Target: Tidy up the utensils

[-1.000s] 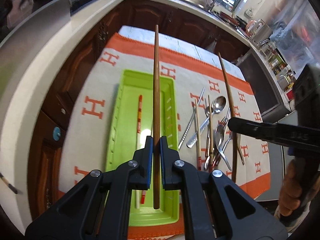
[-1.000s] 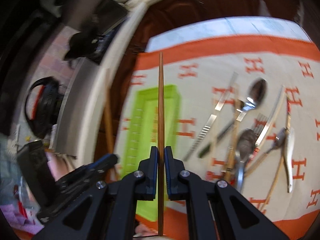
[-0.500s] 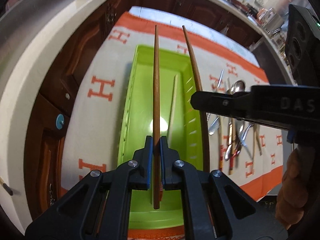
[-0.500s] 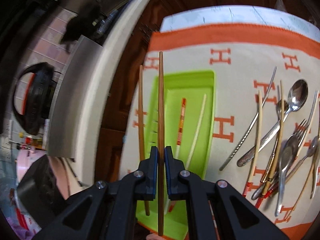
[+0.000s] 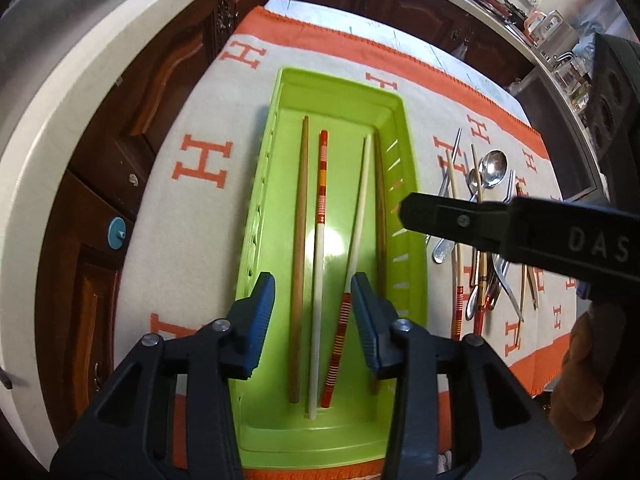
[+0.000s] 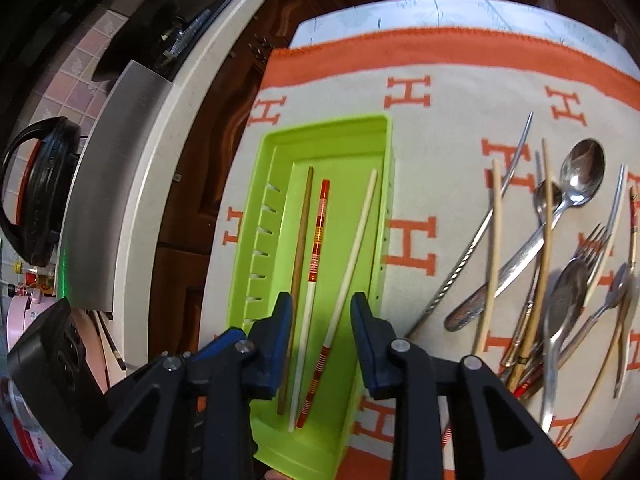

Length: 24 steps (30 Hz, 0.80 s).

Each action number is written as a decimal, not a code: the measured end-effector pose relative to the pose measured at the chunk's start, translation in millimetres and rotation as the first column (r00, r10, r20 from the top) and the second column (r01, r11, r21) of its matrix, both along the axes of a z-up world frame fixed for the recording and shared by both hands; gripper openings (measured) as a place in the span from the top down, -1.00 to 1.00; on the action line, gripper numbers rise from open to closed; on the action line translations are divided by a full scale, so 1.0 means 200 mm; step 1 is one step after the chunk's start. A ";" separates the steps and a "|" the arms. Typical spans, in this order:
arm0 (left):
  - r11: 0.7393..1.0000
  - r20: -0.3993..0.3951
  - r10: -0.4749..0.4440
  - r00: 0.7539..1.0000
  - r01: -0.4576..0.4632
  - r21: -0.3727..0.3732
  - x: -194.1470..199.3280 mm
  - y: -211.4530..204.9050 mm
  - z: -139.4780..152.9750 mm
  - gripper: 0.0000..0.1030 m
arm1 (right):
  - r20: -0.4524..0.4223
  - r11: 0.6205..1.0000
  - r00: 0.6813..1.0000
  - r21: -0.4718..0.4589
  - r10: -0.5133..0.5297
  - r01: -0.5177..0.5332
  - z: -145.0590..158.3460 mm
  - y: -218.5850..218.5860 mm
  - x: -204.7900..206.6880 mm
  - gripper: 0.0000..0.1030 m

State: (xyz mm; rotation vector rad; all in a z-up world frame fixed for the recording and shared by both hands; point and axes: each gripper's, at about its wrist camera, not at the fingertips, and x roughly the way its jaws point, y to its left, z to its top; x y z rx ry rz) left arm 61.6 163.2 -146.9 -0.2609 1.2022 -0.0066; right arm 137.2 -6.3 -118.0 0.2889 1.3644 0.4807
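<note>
Both wooden chopsticks are now released: the left gripper point(image 5: 313, 300) is spread wide above the green tray point(image 5: 394, 100), with nothing between its fingers, and the right gripper point(image 6: 321, 320) is likewise parted and empty. One brown chopstick point(image 5: 299, 248) lies along the tray floor just ahead of the left finger, and a second brown chopstick point(image 5: 380, 200) rests against the tray wall beyond the right finger (it is hidden in the right wrist view). Between them lie two red-and-white chopsticks point(image 5: 320, 216). Half a second ago each gripper was clamped on a brown stick held above the tray; a second ago the right one was over the utensil pile point(image 6: 560, 280). Four sticks are judged sorted, while spoons, forks and more chopsticks remain on the cloth point(image 6: 440, 152).
</note>
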 end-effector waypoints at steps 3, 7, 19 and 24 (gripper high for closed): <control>1.000 0.019 0.003 1.000 -0.003 0.001 0.00 -0.01 0.04 0.30 | 0.061 1.000 0.998 -0.021 0.007 -0.006 0.06 -0.02 -0.03 0.42; 1.000 0.044 -0.004 0.999 0.003 0.023 -0.02 -0.05 0.10 0.30 | 0.158 1.000 0.987 -0.026 0.003 0.001 0.14 -0.09 -0.07 0.42; 0.996 0.134 -0.074 0.988 0.067 0.053 -0.06 -0.25 0.28 0.30 | 0.290 0.998 0.956 -0.042 -0.032 0.046 0.30 -0.36 -0.21 -0.01; 0.993 0.160 -0.115 0.980 0.109 0.047 -0.06 -0.37 0.33 0.30 | 0.286 0.992 0.952 -0.035 -0.104 0.119 0.33 -0.54 -0.25 -0.07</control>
